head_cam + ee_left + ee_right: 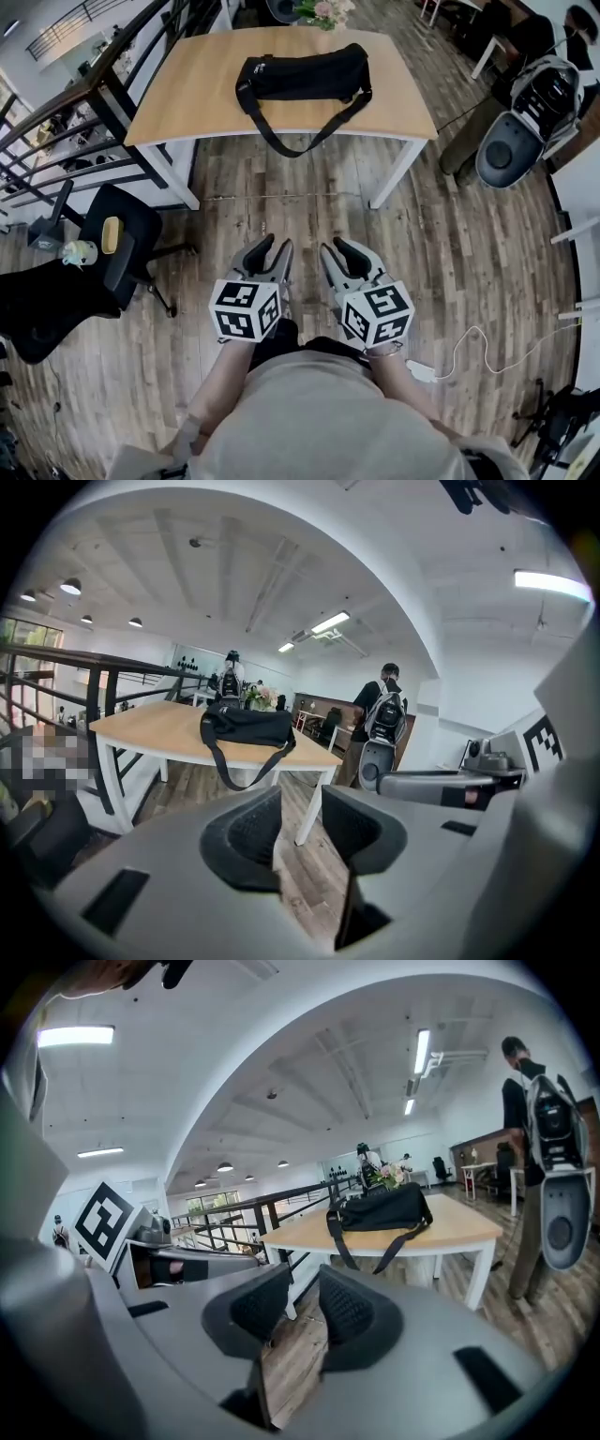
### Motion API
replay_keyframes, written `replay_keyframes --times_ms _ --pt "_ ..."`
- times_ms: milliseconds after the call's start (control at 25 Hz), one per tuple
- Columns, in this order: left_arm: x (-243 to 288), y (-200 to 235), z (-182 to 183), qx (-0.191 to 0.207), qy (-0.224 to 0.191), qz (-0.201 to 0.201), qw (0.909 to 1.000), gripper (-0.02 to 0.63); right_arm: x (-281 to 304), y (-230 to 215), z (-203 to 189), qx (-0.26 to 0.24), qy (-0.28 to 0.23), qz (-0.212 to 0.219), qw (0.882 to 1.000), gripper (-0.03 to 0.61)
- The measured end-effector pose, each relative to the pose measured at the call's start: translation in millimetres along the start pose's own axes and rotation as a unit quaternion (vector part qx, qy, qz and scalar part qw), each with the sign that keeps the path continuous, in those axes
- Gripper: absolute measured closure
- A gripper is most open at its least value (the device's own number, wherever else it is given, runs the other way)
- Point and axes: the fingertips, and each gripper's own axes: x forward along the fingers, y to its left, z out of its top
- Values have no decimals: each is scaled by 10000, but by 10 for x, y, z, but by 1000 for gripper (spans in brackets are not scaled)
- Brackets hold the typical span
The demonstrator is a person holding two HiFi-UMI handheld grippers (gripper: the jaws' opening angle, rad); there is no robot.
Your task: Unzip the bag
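Note:
A black bag (305, 75) with a long shoulder strap (300, 141) lies on the wooden table (187, 94), far ahead of me; the strap hangs over the table's front edge. Both grippers are held low near my body, well short of the table. My left gripper (275, 246) is open with nothing between its jaws, and only floor shows through the gap. My right gripper (336, 247) is open and empty too. The bag (246, 727) shows beyond the left gripper (300, 803) in the left gripper view, and the bag (380, 1208) beyond the right gripper (305, 1288) in the right gripper view.
A black office chair (122, 244) stands on the wooden floor at my left, by a dark railing (75, 122). A white and black machine (525, 122) stands right of the table, with a person (530, 1101) beside it. A white cable (469, 347) lies on the floor at right.

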Motion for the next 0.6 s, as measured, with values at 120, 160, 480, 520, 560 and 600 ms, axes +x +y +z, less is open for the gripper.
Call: replay_keyframes --times_ms 120,160,480,520,560,600 --pt "222 208 213 46 -22 -120 9999 478 305 -102 184 69 -29 -56 10000 482" --pt "278 275 292 37 -70 -164 9998 478 405 -122 253 79 -54 -74 9999 482" --pt "688 854 638 75 -57 -353 9993 479 1147 -257 543 114 -125 -276 9995 488" --pt "727 923 672 78 -65 -360 9993 479 1220 -267 590 110 -168 -308 9993 488" --pt "758 985 696 67 -63 -376 9993 479 1284 -269 630 99 -197 -333 9992 488" --pt "780 1036 709 34 -54 -398 9992 479 1337 -262 654 90 -201 -346 9992 488"
